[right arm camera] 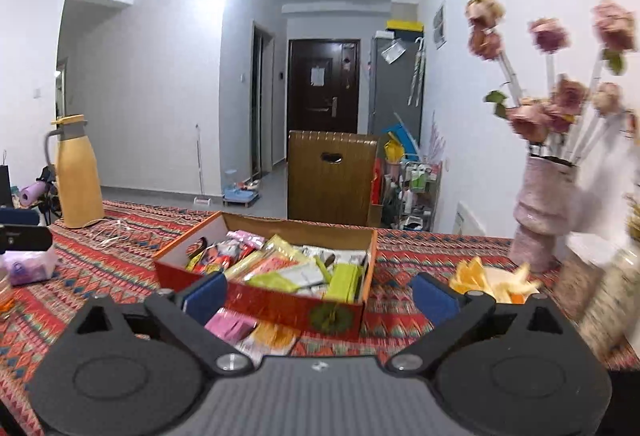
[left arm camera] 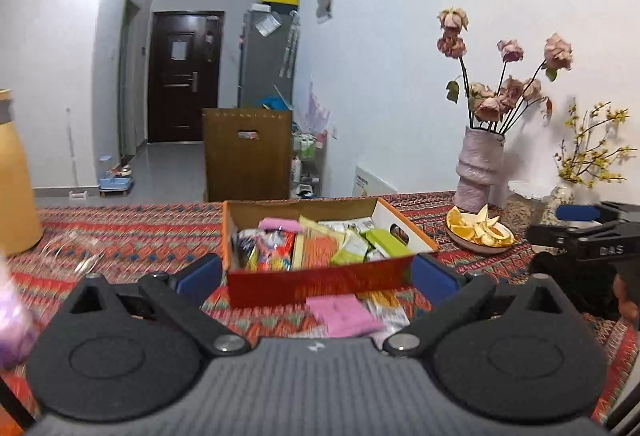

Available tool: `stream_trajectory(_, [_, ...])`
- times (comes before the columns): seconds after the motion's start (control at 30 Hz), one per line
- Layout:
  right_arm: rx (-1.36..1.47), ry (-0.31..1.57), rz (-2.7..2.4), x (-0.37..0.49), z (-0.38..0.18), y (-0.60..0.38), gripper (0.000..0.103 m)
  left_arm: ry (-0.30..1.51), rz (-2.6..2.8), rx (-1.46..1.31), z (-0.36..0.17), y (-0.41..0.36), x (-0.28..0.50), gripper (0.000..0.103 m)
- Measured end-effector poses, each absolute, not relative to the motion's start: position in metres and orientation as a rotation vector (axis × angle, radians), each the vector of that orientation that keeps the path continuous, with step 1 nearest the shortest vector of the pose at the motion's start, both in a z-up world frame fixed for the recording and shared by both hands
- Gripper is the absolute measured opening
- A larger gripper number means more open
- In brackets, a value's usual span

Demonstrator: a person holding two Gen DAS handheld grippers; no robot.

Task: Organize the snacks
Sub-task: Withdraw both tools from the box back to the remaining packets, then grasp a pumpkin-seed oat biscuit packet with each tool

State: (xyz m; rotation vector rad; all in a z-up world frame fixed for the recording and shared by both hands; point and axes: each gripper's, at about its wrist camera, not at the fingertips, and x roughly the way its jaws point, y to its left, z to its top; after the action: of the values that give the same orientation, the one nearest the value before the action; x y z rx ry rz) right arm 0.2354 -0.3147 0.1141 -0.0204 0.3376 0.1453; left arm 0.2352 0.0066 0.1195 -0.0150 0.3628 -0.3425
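Jaws of left gripper (left arm camera: 318, 272) and right gripper (right arm camera: 318, 296) were found wide open, empty; cardboard box (left arm camera: 320, 282) was packed with glossy packets (left arm camera: 316, 248).

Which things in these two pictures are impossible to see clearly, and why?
- Pink packet and the orange packets beside it on the table: partly hidden by the gripper bodies in both wrist views.
- Snack labels in the box: too small.
- Vase of flowers: motion-blurred in the right wrist view.
- Purple object: blurred and cut off at the left wrist view's edge.
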Motion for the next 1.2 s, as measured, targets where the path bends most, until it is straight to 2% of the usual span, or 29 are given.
stream_trajectory(0.17, [-0.019,0.320,0.112,0.157,0.091,-0.307,0.103,0.389,-0.275,-0.042,0.100,0.020,0.178,0.103])
stream_trajectory(0.33, [0.102,0.313,0.082,0.090,0.039,-0.292,0.103,0.489,-0.269,-0.073,0.059,0.019,0.137,0.103])
stream_trajectory(0.47, [0.126,0.411,0.100,0.068,0.004,-0.283,0.103,0.571,-0.269,-0.083,0.031,0.015,0.123,0.103])
stream_trajectory(0.67, [0.112,0.429,0.072,0.064,-0.004,-0.283,0.103,0.588,-0.252,-0.075,0.020,0.014,0.112,0.103])
stream_trajectory(0.83, [0.120,0.426,0.074,0.071,-0.006,-0.283,0.103,0.589,-0.231,-0.081,0.022,0.009,0.128,0.103])
stream_trajectory(1.2, [0.128,0.459,0.057,0.122,-0.012,-0.293,0.103,0.586,-0.253,-0.052,0.015,-0.031,0.218,0.102])
